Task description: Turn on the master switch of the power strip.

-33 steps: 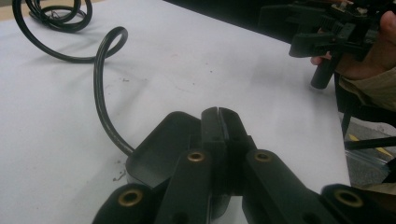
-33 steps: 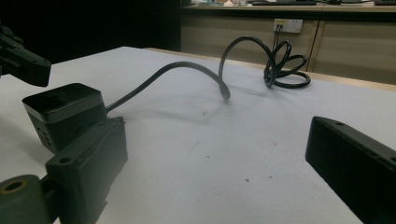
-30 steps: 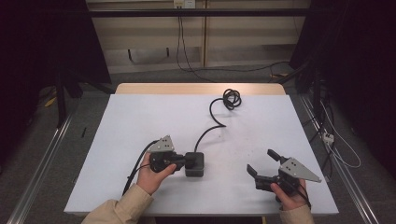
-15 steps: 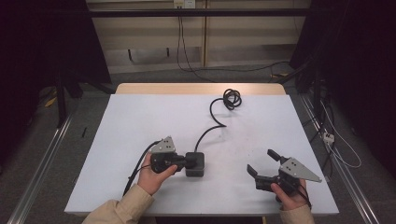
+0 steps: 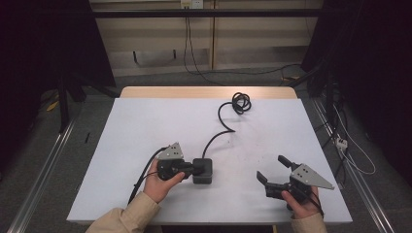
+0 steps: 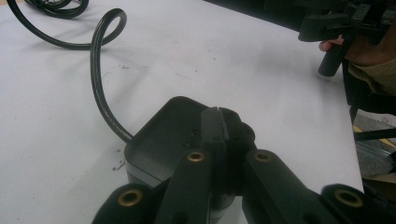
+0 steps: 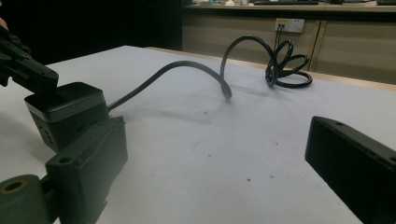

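Left hand-held gripper (image 5: 190, 168) rests atop black power cube (image 5: 203, 172).

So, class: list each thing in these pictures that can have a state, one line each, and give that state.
Left gripper: jaws shut, tips resting on the power cube.
Right gripper: jaws open, holding nothing.
Power cube: on the table.
Cable: joined to the cube, far end coiled.

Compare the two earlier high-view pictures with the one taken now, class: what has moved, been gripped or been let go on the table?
Nothing has visibly changed. The left gripper rests shut on top of the black power cube, the right gripper waits open at the table's right, and the cube's cable lies in the same curl.
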The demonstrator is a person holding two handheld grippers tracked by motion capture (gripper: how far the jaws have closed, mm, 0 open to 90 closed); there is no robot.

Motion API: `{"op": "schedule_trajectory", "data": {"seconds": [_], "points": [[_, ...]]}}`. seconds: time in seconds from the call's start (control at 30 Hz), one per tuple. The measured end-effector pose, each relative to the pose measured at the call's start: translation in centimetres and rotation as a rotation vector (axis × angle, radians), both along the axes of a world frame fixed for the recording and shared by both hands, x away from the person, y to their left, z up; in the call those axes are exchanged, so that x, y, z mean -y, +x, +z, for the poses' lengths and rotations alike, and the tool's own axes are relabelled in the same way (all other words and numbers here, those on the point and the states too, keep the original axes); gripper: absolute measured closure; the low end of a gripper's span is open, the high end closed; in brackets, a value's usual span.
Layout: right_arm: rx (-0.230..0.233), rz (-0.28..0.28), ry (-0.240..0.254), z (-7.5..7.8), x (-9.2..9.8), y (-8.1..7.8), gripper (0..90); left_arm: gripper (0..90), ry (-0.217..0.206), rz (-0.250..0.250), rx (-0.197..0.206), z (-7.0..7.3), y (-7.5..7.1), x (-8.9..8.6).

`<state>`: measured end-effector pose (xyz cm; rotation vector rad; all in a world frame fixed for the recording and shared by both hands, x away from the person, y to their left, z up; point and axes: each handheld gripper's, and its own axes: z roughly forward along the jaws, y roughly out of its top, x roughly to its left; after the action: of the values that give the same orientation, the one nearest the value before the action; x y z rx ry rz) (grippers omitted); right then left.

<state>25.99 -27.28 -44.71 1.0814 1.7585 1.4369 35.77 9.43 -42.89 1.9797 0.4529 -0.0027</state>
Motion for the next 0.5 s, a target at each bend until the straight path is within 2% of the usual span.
{"op": "schedule_trajectory", "data": {"seconds": [0.5], "points": [[-0.003,0.001,0.000,-0.04,-0.09,0.03,5.3,90.0,0.015,-0.001,0.021,0.08,-0.19,0.11]]}}
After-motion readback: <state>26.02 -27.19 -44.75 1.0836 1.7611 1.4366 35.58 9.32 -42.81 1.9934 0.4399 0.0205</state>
